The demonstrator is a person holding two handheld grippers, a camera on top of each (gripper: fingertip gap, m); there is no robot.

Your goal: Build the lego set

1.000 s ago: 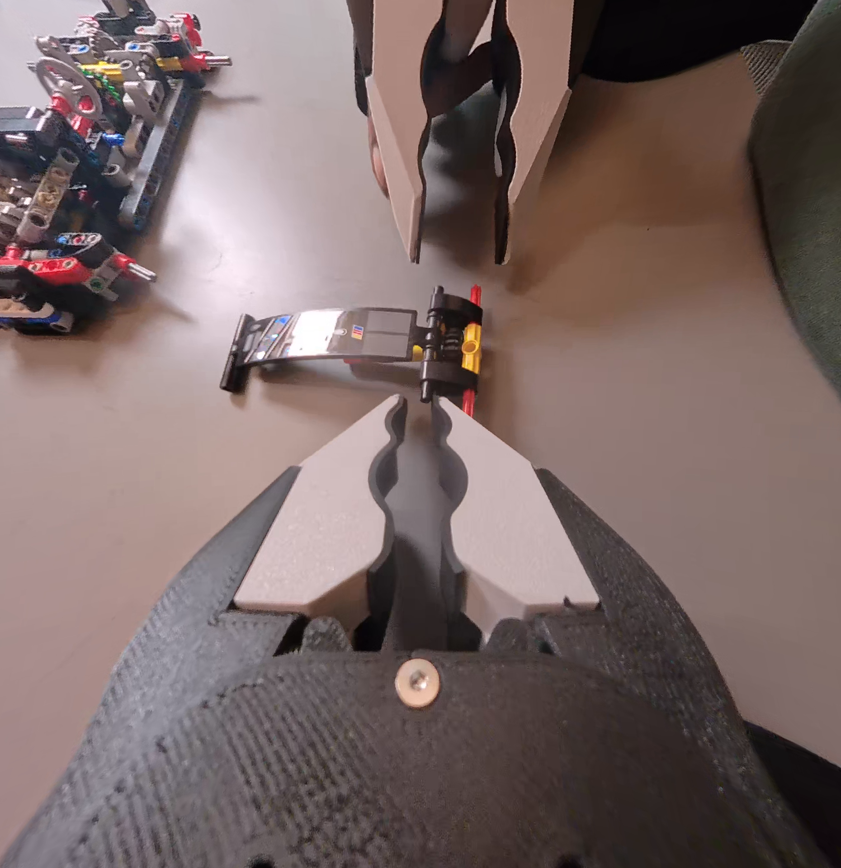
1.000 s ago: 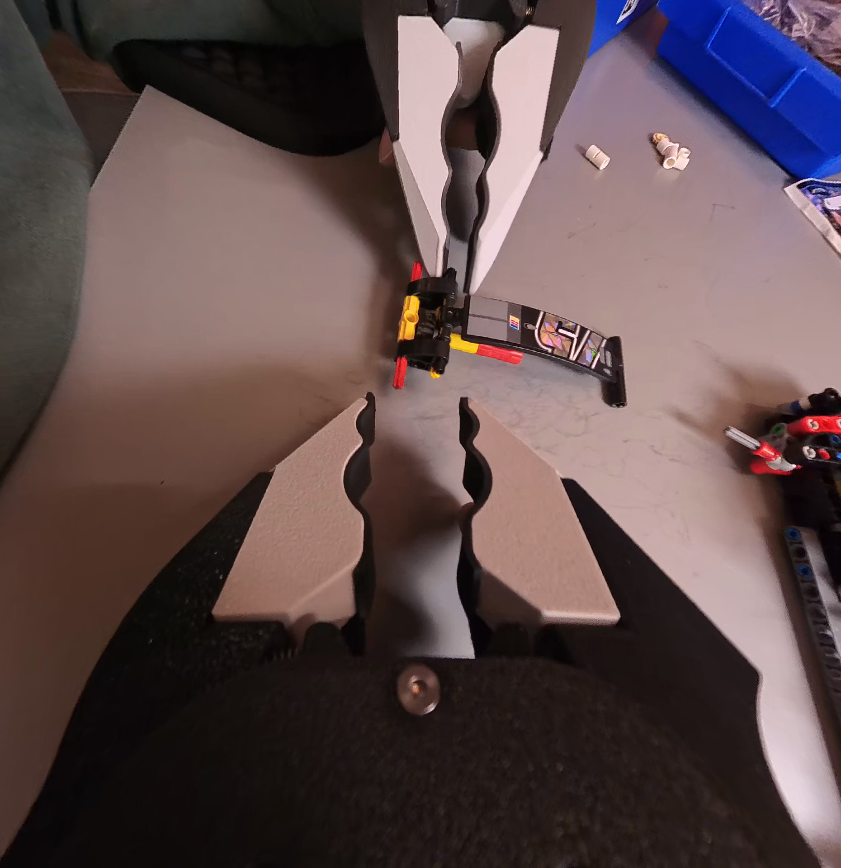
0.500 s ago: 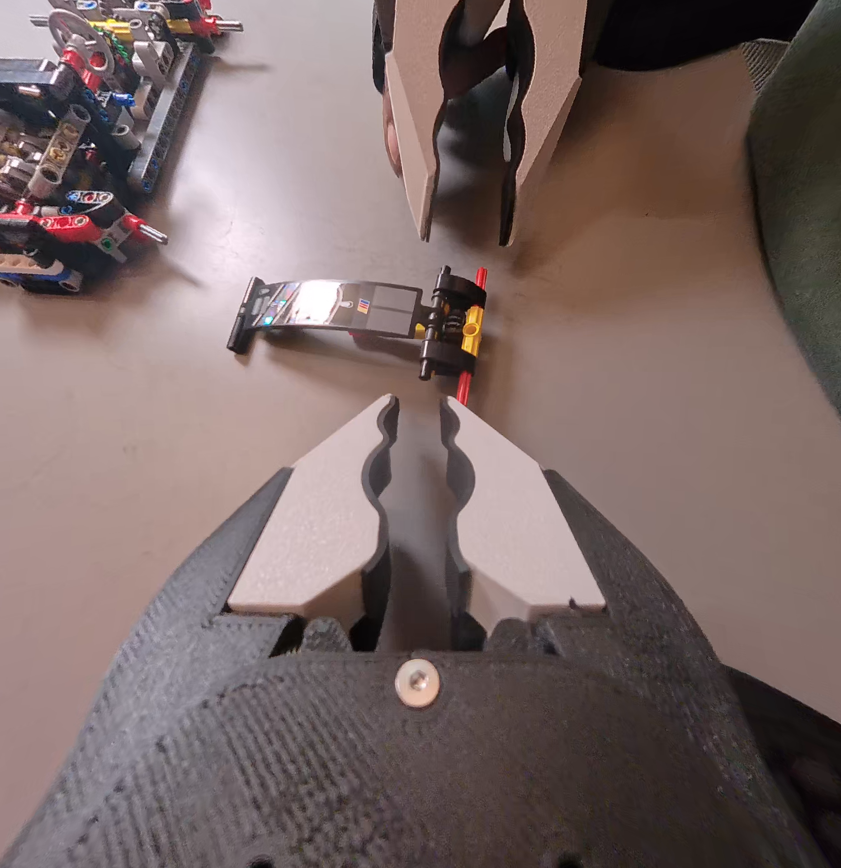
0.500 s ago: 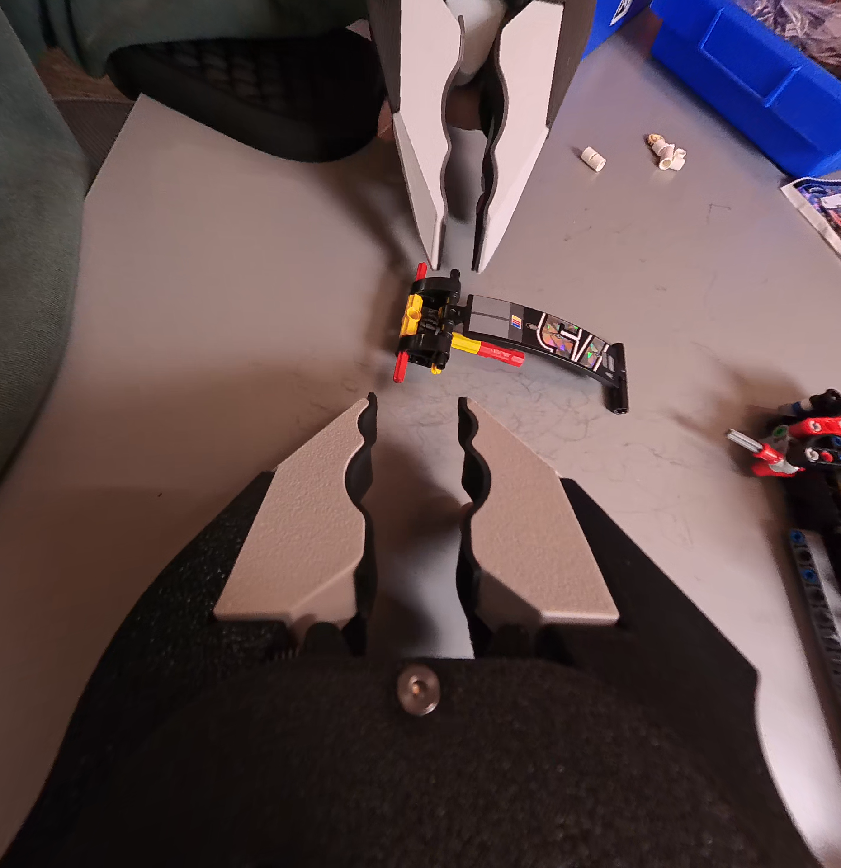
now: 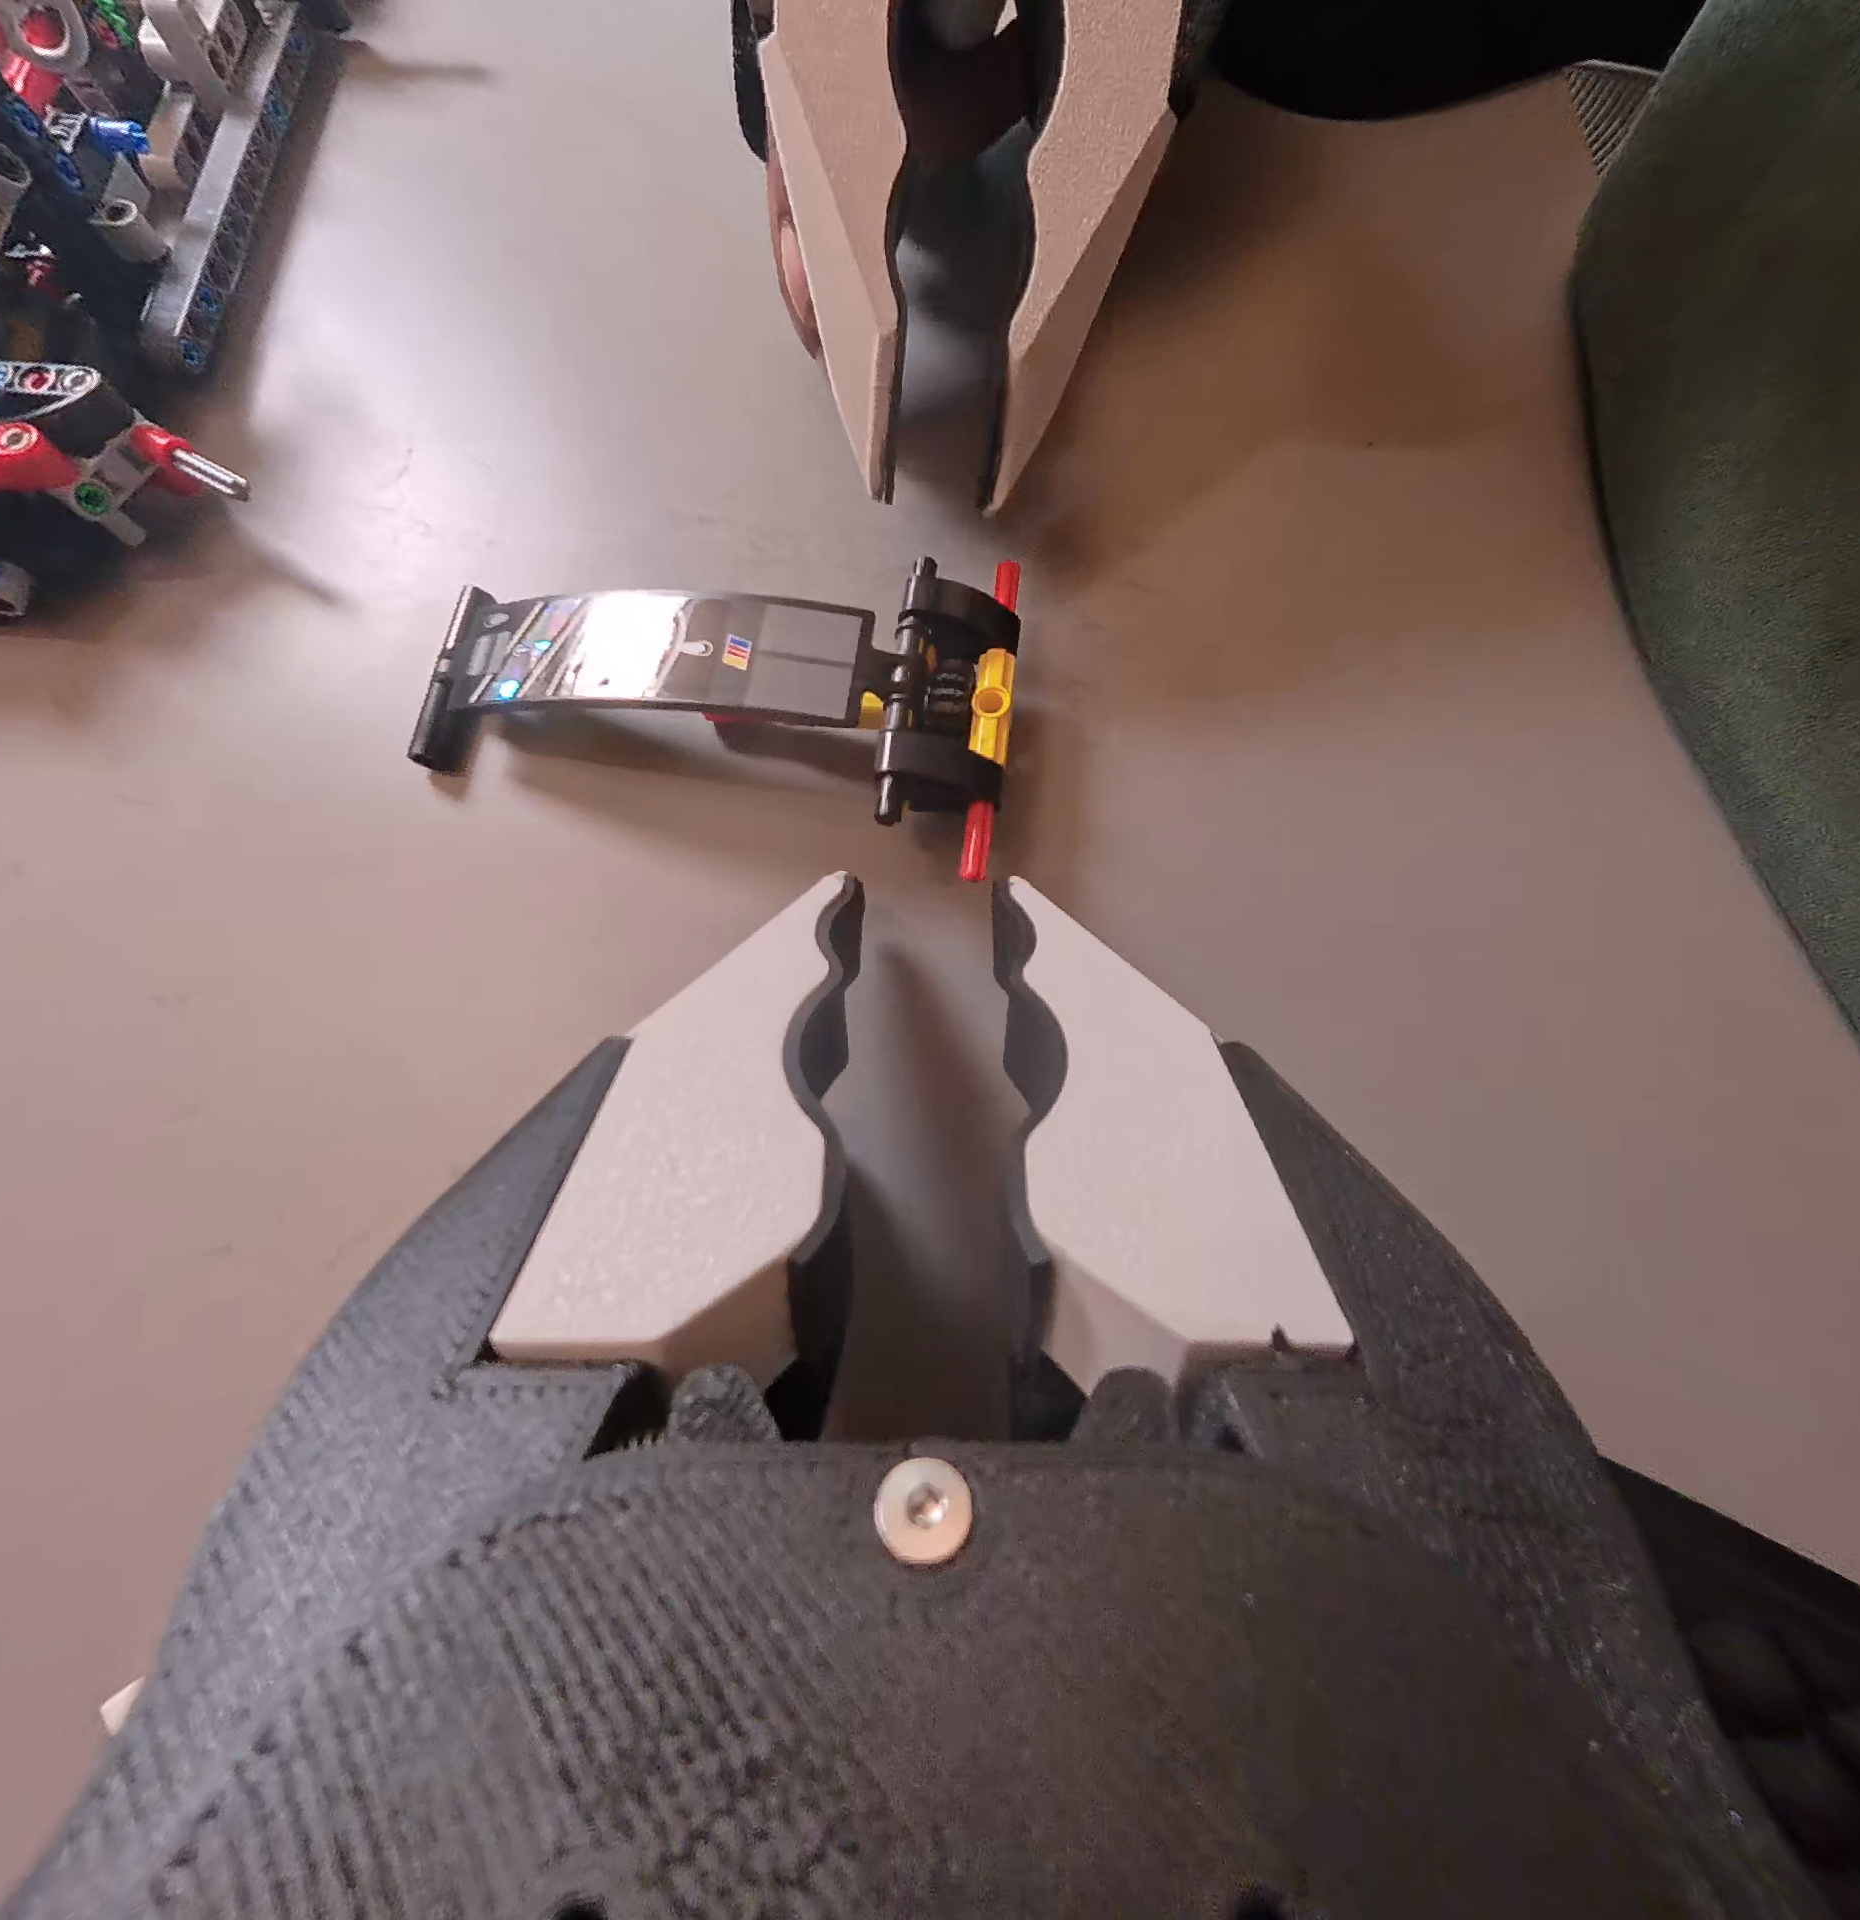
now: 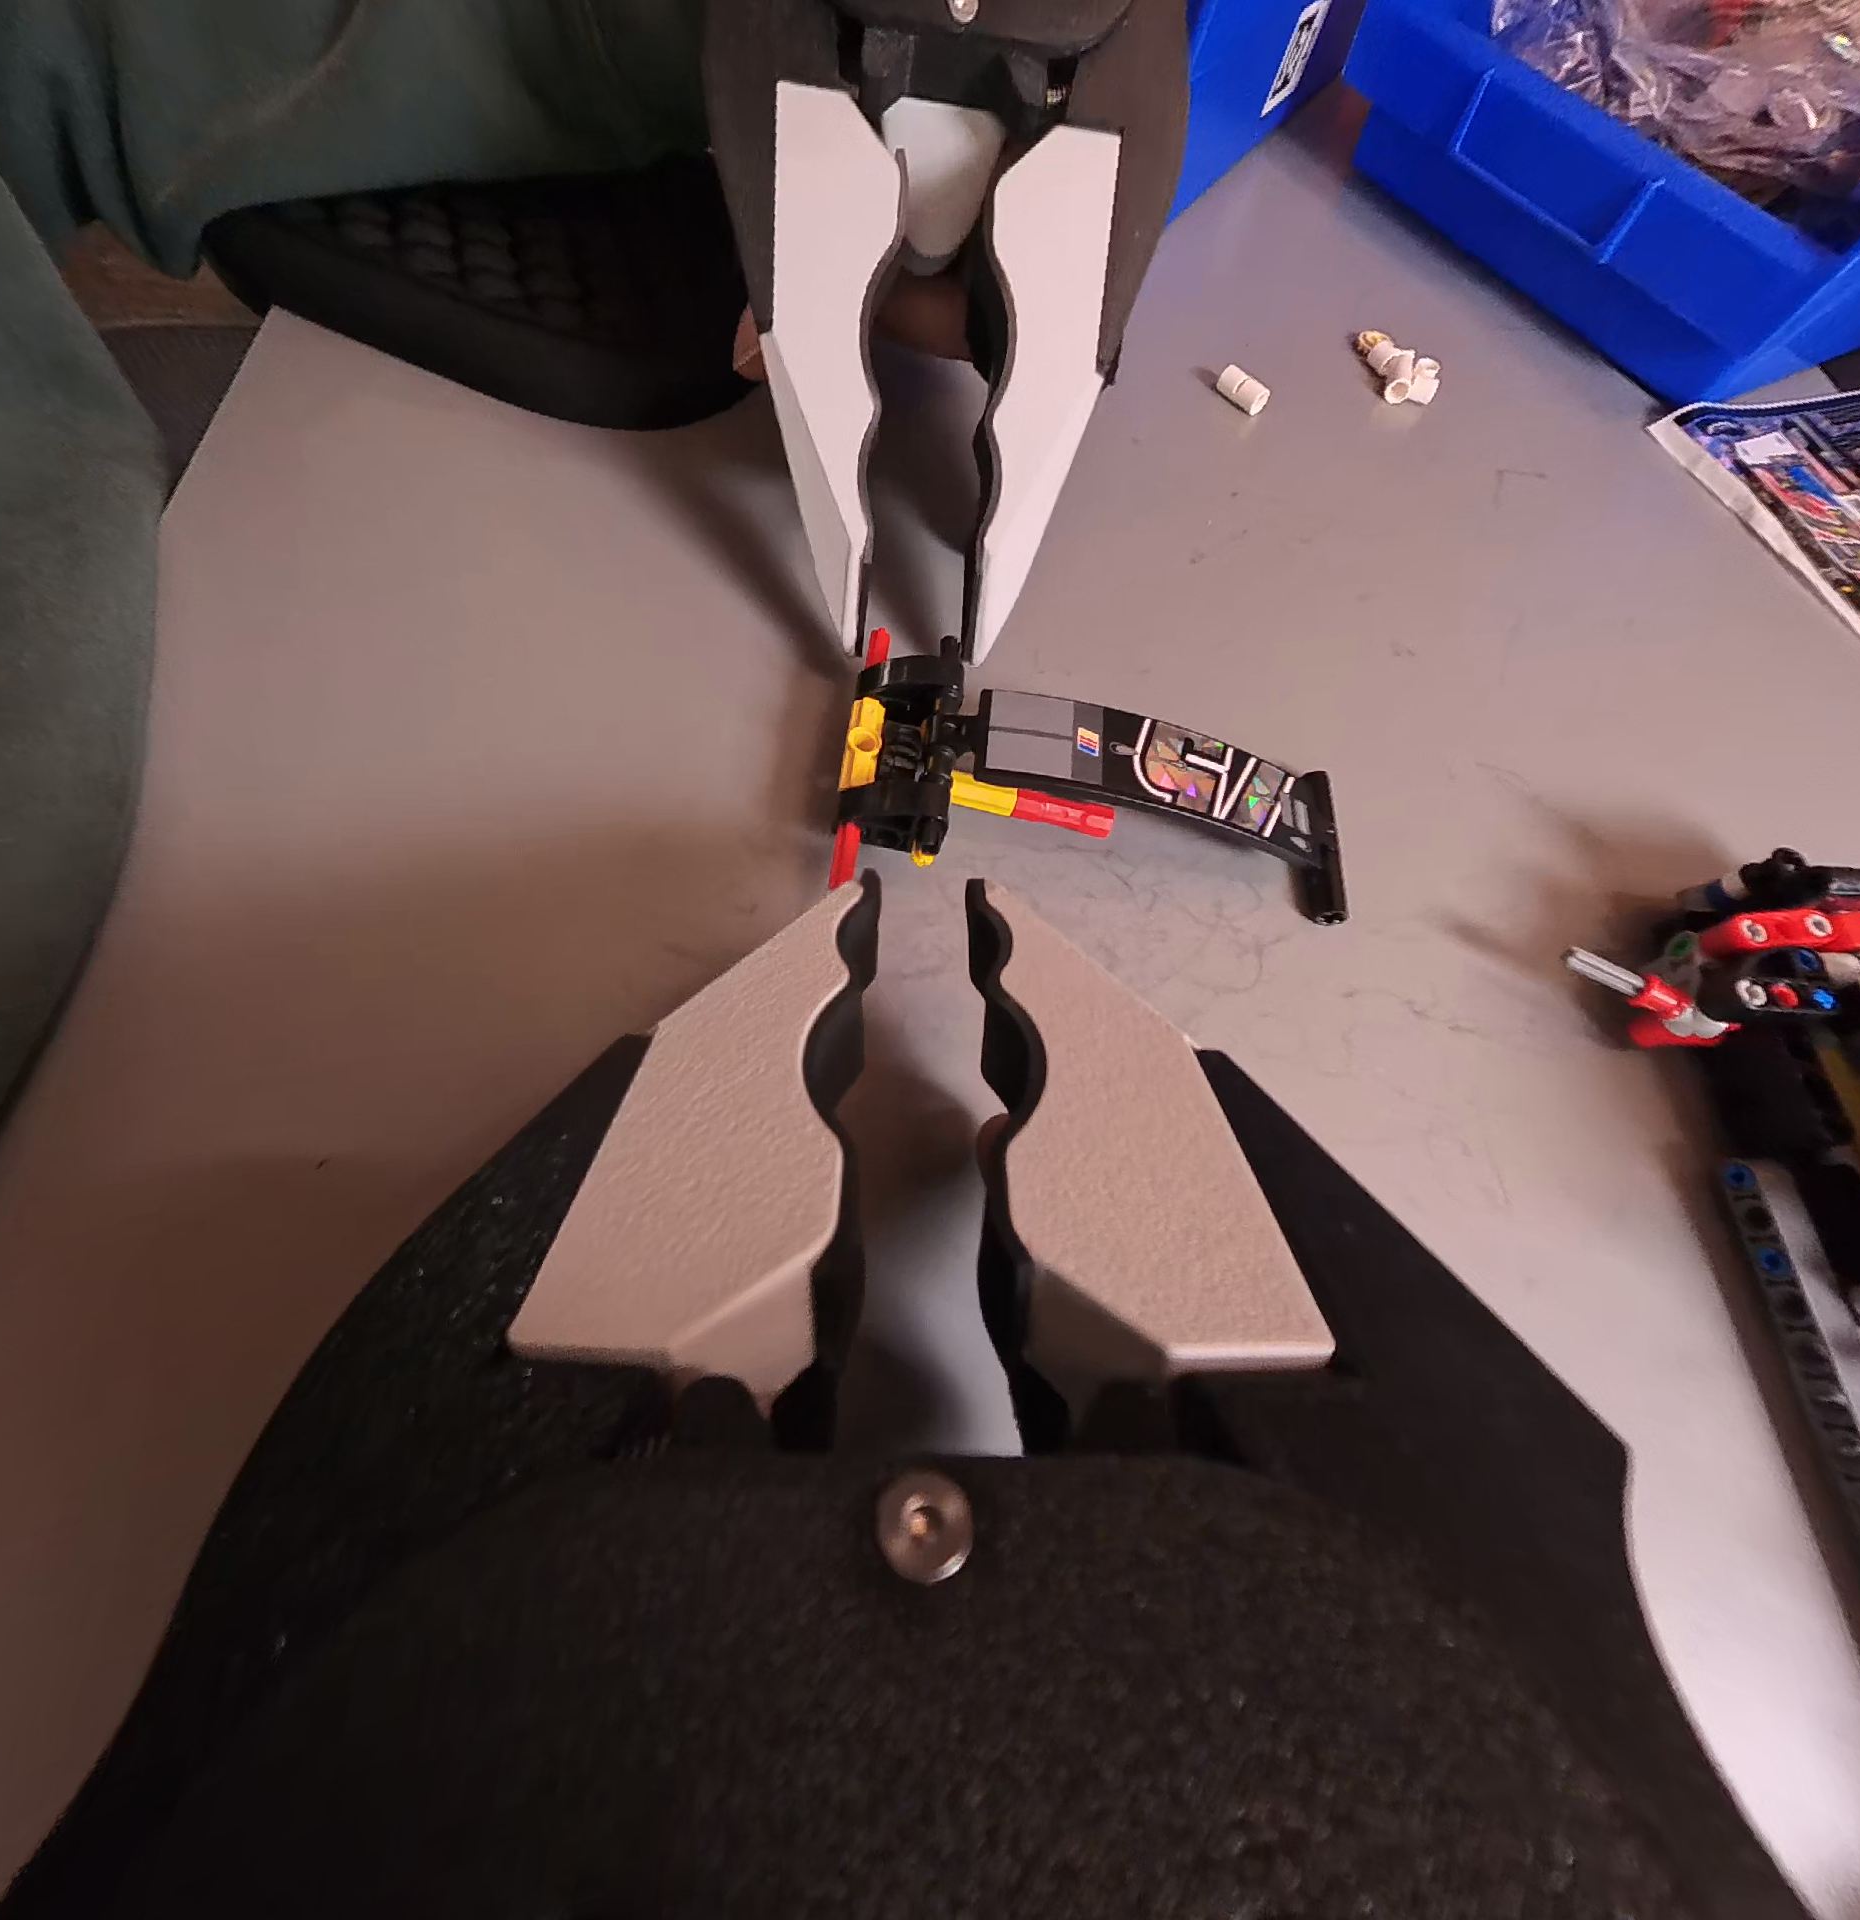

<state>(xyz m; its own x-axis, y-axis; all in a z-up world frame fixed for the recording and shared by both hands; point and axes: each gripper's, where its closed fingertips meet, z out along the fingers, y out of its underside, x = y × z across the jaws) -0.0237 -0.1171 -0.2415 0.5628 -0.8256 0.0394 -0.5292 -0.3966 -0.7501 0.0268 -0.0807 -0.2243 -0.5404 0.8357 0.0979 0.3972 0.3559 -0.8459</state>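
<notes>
— Wing piece (image 5: pixel 697 665) where?
— Flat on the grey table (image 5: pixel 1269 831), between the two claws: a black curved panel with a black, yellow and red hinge block (image 6: pixel 900 769) at one end.

— Around it?
— A larger lego assembly (image 6: pixel 1778 977) near the panel's far end, two small white pieces (image 6: pixel 1243 390) beyond, blue bins (image 6: pixel 1632 197) and a printed booklet (image 6: pixel 1809 509) at the table edge. A green padded seat (image 5: pixel 1757 520) borders the table.

— Claws?
— Left claw (image 5: pixel 926 883) spread, empty, tips just beside the red axle (image 5: pixel 976 847). Right claw (image 6: pixel 921 894) also parted, holding nothing, just short of the hinge block.
</notes>
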